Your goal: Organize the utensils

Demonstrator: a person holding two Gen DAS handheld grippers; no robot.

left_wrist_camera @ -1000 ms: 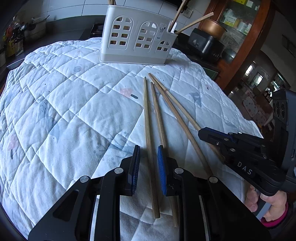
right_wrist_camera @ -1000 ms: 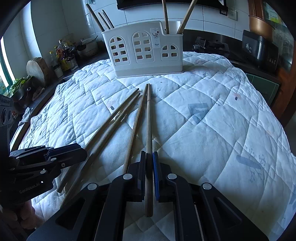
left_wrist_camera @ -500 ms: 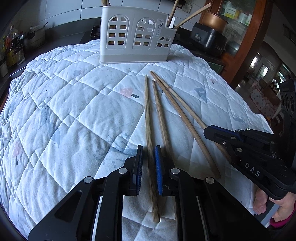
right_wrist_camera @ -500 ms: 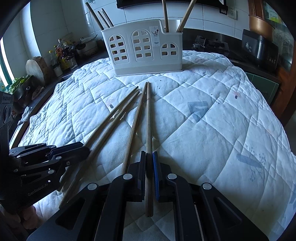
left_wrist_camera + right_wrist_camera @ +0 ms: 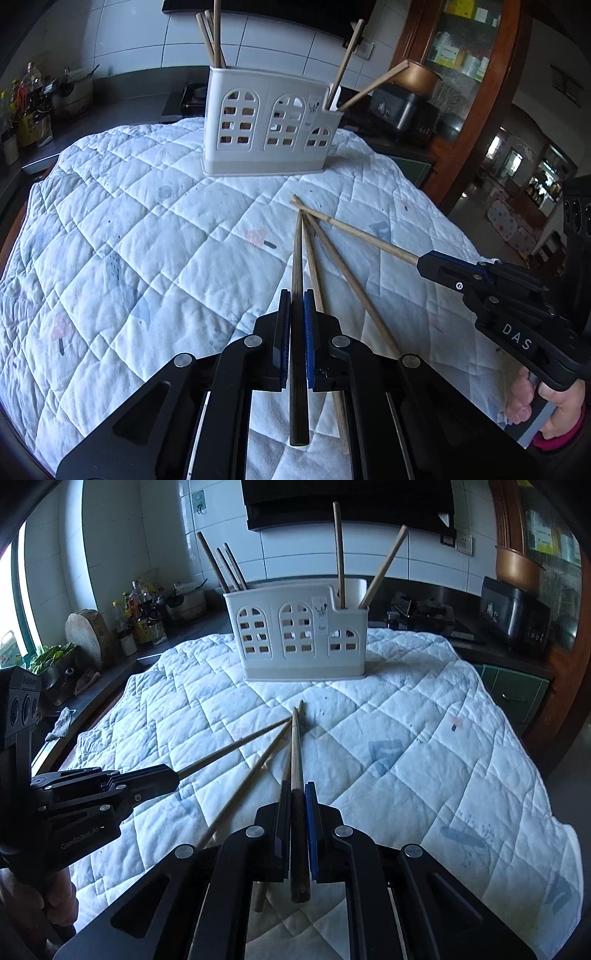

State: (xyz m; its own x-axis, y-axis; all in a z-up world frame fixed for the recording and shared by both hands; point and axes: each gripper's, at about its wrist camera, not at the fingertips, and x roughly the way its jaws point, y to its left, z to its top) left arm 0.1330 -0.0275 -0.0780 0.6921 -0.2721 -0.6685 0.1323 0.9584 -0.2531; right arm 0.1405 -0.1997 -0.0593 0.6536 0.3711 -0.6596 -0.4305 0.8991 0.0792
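Both grippers are clamped tight, each on one wooden chopstick. The left gripper (image 5: pixel 296 314) has its jaws closed on a chopstick (image 5: pixel 297 258) that runs straight out between the blue pads, its butt end sticking back toward the camera. The right gripper (image 5: pixel 297 797) likewise pinches its own chopstick (image 5: pixel 295 746); from the left wrist view that stick slants in from the right, gripped at its thick end, with a person's hand (image 5: pixel 543 402) on the handle below. The tips of the two held sticks nearly meet over the quilted white cloth (image 5: pixel 147 240) that covers the desk.

Two more loose chopsticks (image 5: pixel 343 273) lie on the cloth between the grippers, fanning out from the same spot.

Farther back, well apart from the grippers, a white plastic utensil holder (image 5: pixel 266 125) with arched cut-out windows stands upright on the cloth. Several chopsticks already stand in its left compartment, and two lean out of its small right compartment.
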